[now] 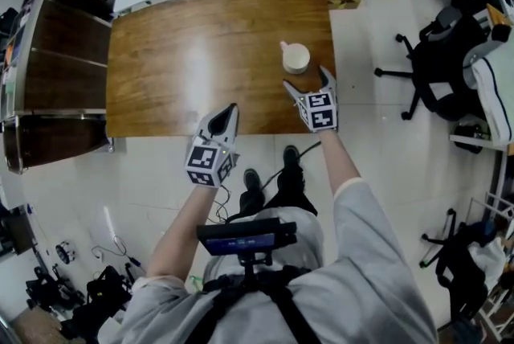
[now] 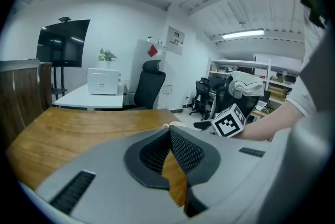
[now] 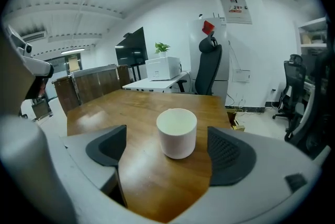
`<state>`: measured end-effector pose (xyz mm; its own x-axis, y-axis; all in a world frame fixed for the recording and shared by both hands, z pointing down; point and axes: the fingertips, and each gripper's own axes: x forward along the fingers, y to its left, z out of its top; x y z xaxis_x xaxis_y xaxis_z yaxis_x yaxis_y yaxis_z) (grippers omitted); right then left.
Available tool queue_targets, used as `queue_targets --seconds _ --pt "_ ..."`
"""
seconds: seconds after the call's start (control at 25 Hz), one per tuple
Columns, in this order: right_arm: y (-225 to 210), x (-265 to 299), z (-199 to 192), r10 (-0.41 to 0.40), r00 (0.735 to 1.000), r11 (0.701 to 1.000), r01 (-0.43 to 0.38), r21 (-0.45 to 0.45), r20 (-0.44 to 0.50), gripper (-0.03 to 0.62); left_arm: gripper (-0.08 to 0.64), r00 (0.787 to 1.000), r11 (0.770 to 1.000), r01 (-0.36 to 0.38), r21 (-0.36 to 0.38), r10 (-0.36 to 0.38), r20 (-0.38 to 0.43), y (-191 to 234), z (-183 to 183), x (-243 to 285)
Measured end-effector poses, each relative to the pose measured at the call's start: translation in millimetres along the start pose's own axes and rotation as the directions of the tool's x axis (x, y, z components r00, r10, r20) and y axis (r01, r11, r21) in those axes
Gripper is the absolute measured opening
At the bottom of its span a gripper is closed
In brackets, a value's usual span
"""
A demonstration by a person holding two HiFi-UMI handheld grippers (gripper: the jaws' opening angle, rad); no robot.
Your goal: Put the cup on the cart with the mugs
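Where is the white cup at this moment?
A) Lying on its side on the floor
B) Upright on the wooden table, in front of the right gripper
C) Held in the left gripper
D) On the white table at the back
B: the cup stands upright on the wooden table, just ahead of the right gripper, whose jaws are wide apart and do not touch it.
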<state>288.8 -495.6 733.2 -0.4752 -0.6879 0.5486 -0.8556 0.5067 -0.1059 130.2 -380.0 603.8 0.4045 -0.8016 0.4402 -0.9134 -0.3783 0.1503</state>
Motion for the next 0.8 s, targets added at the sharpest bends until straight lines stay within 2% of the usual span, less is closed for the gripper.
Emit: queue_targets --seconds 0.12,0.32,0.64,0.68,0.72,0.8 --pt "-7 26 -4 0.019 1.0 1.0 -0.019 -0.015 -0.021 0.483 0.005 1.0 1.0 -0.015 -0.02 0.015 -0.013 6 -4 13" --pt "-17 53 0 0.025 1.0 1.0 -0.025 0.019 -0.018 0.483 0.005 0.999 0.999 -0.032 -0.039 0.031 -0.031 11 -11 26" --pt "-15 77 -1 0.03 0.999 0.999 -0.032 -0.04 -0.044 0.483 0.005 0.997 0.996 -0.072 -0.044 0.071 -0.038 29 -12 29" --pt "-16 78 -1 0.028 0.999 0.999 -0.03 -0.045 -0.043 0.471 0.005 0.997 0.996 -0.076 -0.044 0.075 -0.033 32 -10 30" --pt "-18 79 1 0.021 0.999 0.999 -0.023 -0.046 -0.04 0.422 0.005 0.997 0.996 -0.08 -0.045 0.079 -0.028 33 -8 30" --pt "-20 78 3 0.01 0.999 0.999 -0.012 -0.046 -0.036 0.42 0.005 0.996 0.995 -0.086 -0.048 0.085 -0.024 35 -8 29"
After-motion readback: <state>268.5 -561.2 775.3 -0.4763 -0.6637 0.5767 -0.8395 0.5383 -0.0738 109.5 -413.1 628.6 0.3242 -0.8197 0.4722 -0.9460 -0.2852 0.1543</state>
